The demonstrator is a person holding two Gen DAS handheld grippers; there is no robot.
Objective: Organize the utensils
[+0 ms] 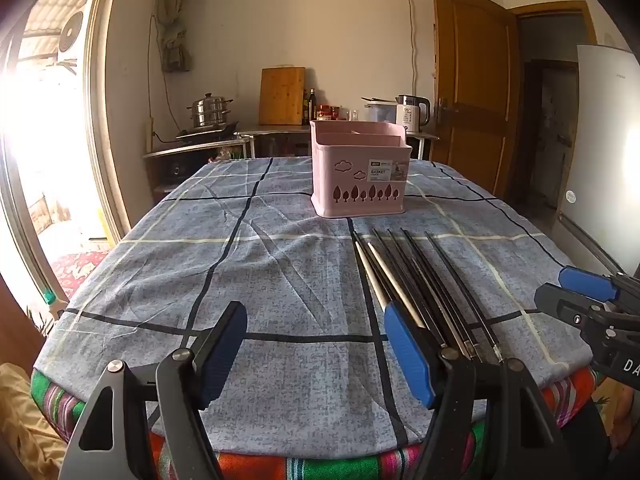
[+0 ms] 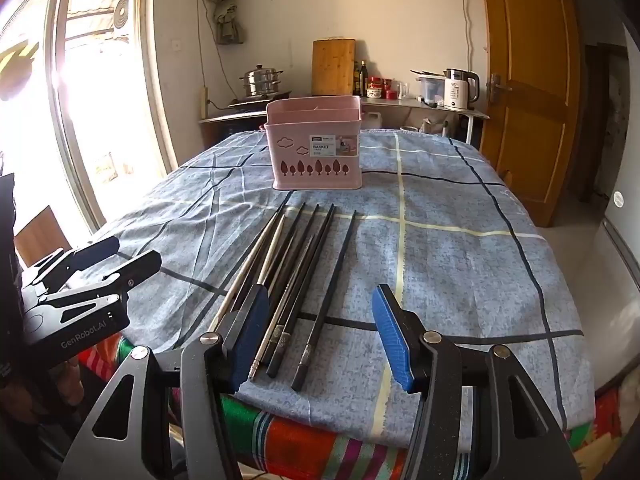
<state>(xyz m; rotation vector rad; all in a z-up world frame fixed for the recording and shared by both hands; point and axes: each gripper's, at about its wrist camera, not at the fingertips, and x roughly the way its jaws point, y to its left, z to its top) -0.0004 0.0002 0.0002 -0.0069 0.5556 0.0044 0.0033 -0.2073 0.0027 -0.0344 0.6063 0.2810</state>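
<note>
A pink utensil basket (image 1: 360, 172) with divided compartments stands upright near the far middle of the table; it also shows in the right wrist view (image 2: 316, 148). Several chopsticks (image 1: 424, 292), mostly black and two pale, lie side by side on the cloth in front of it, and show in the right wrist view (image 2: 296, 280). My left gripper (image 1: 316, 352) is open and empty above the near table edge, left of the chopsticks. My right gripper (image 2: 320, 336) is open and empty, over the chopsticks' near ends. The right gripper shows at the right of the left wrist view (image 1: 576, 296).
The table carries a blue checked cloth (image 1: 240, 280) over a striped one. Behind it stands a counter with a steamer pot (image 1: 210, 112), cutting board (image 1: 282, 96), bottles and a kettle (image 1: 412, 114). A wooden door (image 1: 472, 88) and a fridge (image 1: 608, 140) are at right.
</note>
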